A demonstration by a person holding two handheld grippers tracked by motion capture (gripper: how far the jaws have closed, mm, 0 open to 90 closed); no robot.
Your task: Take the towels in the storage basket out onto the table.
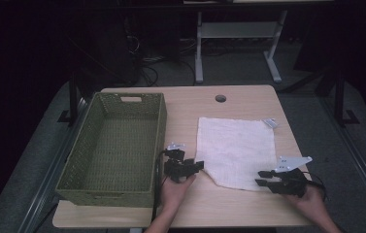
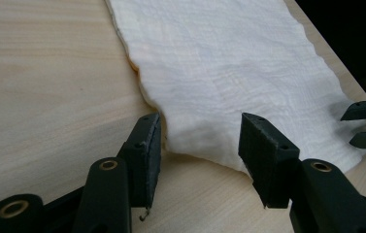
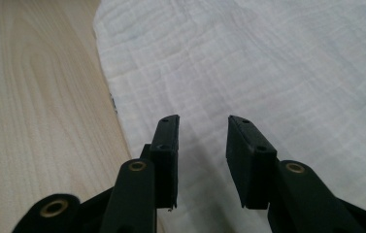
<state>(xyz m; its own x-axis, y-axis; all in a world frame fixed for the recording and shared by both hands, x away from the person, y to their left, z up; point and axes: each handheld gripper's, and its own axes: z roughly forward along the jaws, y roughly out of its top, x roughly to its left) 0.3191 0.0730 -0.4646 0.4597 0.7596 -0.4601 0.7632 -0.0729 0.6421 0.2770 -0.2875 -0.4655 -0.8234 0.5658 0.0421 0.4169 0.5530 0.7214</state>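
A white cloth (image 1: 236, 150) lies flat on the right half of the wooden table (image 1: 248, 97). My left gripper (image 1: 197, 166) is at the cloth's near left corner. In the left gripper view its jaws (image 2: 200, 141) are open, with the rumpled corner of the cloth (image 2: 219, 63) between them and the pads clear of it. My right gripper (image 1: 263, 177) is at the cloth's near right edge, pointing left. In the right gripper view its jaws (image 3: 202, 131) are open just above the cloth (image 3: 268, 63), and nothing is pinched. The right gripper's tips (image 2: 365, 126) show at the far right of the left gripper view.
An empty green woven basket (image 1: 117, 145) fills the table's left half, close to my left hand. A cable hole (image 1: 220, 98) sits near the far edge, and a small grey piece (image 1: 270, 123) lies by the cloth's far right corner. White desk legs (image 1: 199, 48) stand beyond the table.
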